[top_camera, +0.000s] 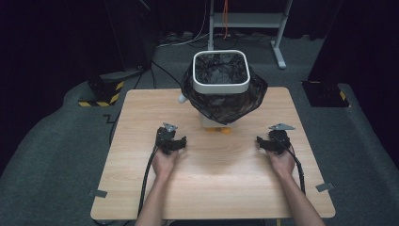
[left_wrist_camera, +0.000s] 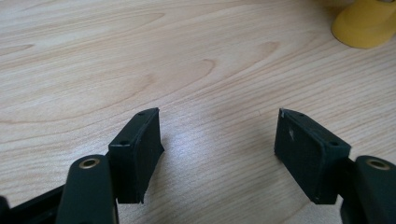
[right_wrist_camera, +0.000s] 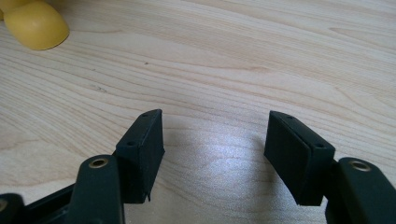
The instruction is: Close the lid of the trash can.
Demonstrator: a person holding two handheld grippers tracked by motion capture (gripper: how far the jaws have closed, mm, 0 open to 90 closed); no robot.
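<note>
A white square bin lined with a black plastic bag stands at the far middle of the wooden table. A yellow foot pokes out under it. My left gripper rests low over the table, left of the bin and nearer to me, held in a hand. My right gripper mirrors it on the right. In the left gripper view the gripper stands open over bare wood, the yellow foot at top right. In the right gripper view the gripper is open too, the yellow foot at top left.
Grey carpet surrounds the table. A metal stand's legs and cables lie behind it. A black and yellow striped base sits on the floor at the left. Grey tape tabs stick out at the table's near corners.
</note>
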